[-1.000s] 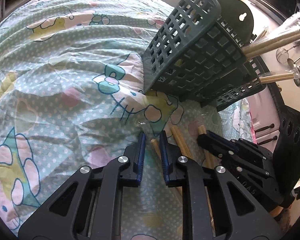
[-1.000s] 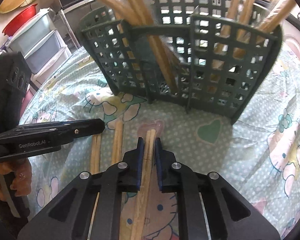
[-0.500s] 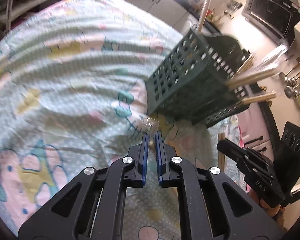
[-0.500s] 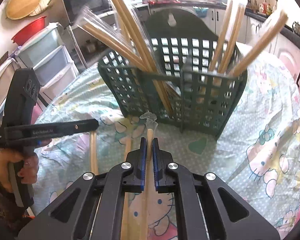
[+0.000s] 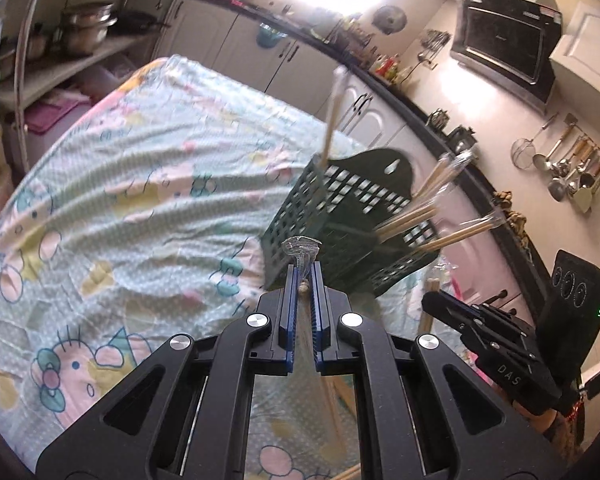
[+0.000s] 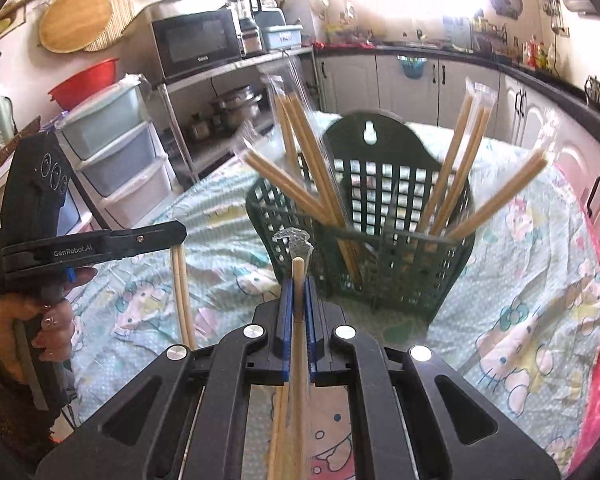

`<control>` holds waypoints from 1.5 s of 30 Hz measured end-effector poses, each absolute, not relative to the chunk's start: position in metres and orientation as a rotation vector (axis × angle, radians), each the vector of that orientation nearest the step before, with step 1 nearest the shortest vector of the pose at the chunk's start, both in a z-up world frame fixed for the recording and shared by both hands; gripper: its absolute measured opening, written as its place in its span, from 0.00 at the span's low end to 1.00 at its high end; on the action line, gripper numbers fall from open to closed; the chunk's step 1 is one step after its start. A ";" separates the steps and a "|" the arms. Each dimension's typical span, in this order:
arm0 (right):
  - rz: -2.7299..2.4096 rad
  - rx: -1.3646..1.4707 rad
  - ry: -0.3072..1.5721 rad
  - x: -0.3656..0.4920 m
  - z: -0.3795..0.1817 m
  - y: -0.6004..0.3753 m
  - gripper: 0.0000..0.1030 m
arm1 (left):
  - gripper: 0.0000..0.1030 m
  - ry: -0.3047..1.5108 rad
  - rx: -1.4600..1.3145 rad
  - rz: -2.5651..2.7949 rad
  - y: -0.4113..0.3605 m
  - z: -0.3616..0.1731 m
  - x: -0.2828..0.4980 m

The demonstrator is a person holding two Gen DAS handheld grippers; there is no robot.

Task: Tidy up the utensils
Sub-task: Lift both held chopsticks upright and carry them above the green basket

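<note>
both claws grip wrapped chopsticks: left gripper (image 5: pixel 304 280) pinches a wrapped pair (image 5: pixel 305 286) by its crinkled plastic end, right gripper (image 6: pixel 298 284) clamps another wrapped pair (image 6: pixel 299 300). the green basket (image 6: pixel 380 216), holding more pairs, stands mid-tablecloth (image 5: pixel 120 200). only the right wrist view shows the left hand (image 6: pixel 24 328) and chopsticks hanging (image 6: pixel 182 292) below the left gripper.

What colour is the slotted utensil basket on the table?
Dark green basket, seen best from the right wrist view.
</note>
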State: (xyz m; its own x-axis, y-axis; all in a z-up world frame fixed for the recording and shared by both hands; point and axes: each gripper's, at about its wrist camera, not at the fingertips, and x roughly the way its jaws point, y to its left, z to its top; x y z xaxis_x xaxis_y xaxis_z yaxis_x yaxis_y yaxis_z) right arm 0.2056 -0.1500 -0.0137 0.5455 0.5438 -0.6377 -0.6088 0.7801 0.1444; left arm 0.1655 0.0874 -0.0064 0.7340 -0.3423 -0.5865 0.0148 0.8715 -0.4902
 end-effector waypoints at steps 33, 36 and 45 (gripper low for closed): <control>0.629 -0.042 0.381 0.181 0.095 -0.191 0.06 | 0.03 0.444 -0.284 -0.268 0.050 0.120 0.155; 0.623 -0.044 0.344 0.184 0.108 -0.193 0.06 | 0.03 0.427 -0.273 -0.262 0.051 0.130 0.158; 0.595 -0.036 0.245 0.193 0.142 -0.196 0.06 | 0.03 0.353 -0.229 -0.245 0.050 0.162 0.166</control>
State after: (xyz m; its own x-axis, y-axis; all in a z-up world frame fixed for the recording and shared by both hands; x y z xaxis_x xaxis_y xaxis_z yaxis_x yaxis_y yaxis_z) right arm 0.1929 -0.1957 0.1416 0.8000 0.5504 -0.2390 -0.5589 0.8284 0.0370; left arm 0.1665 0.0499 0.1625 0.9094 -0.2750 -0.3121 0.1956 0.9449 -0.2626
